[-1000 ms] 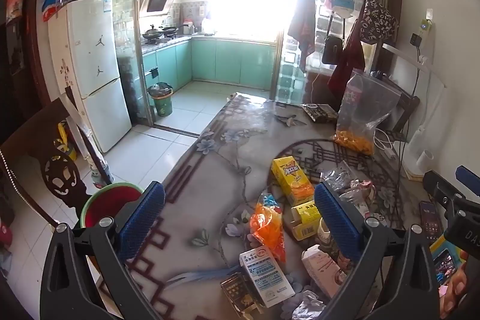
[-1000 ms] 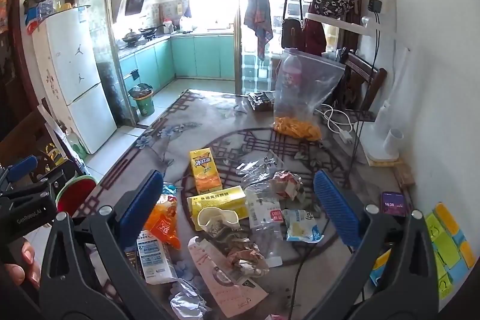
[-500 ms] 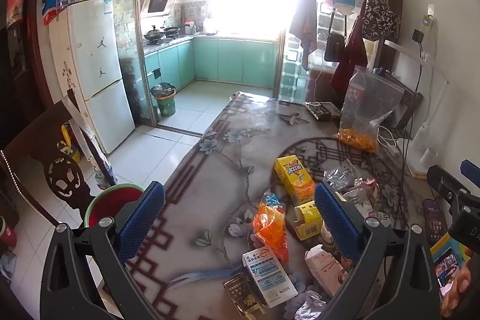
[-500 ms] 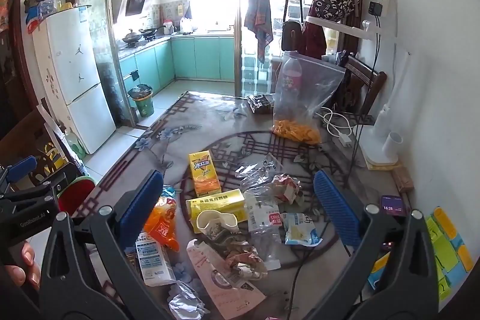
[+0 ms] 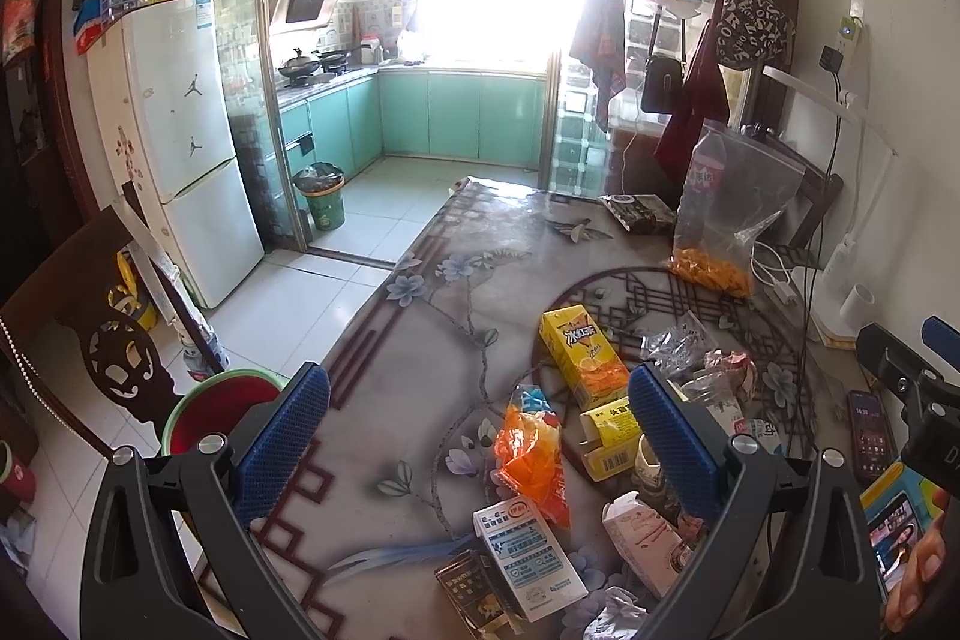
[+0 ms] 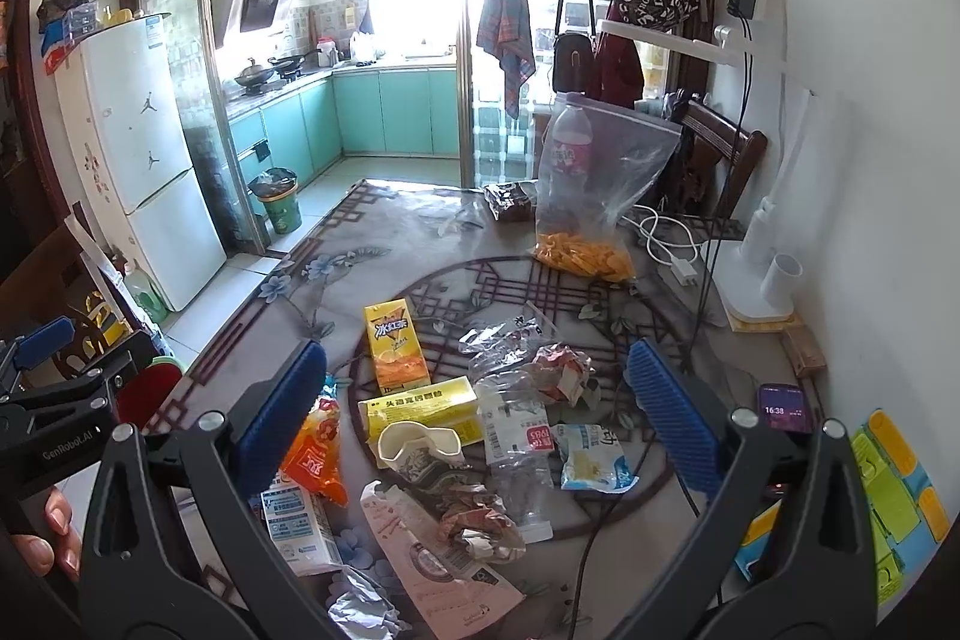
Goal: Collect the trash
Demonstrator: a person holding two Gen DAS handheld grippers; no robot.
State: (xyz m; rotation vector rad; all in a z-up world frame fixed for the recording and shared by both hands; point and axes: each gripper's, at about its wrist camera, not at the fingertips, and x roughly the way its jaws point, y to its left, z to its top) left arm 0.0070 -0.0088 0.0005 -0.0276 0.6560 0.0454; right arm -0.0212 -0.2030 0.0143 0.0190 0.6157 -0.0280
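Trash lies in a pile on the patterned table (image 5: 420, 316): a yellow drink carton (image 6: 393, 346), a yellow box (image 6: 420, 409), an orange snack wrapper (image 5: 531, 457), a white carton (image 5: 528, 556), a crushed paper cup (image 6: 417, 451), clear plastic wrappers (image 6: 510, 340) and a crumpled foil wrapper (image 6: 480, 523). My left gripper (image 5: 480, 442) is open and empty above the pile's left side. My right gripper (image 6: 477, 418) is open and empty above the pile's middle. A red bin with a green rim (image 5: 222, 400) stands on the floor left of the table.
A clear bag with orange snacks and a bottle (image 6: 591, 196) stands at the table's far side. A phone (image 6: 780, 409), cables (image 6: 666, 244) and a white lamp base (image 6: 759, 280) are at the right. A fridge (image 5: 180, 142) and a green waste bin (image 5: 324, 199) stand beyond.
Both grippers have drifted slightly; the views shift a little and the pile sits slightly lower in frame. Both stay open and empty.
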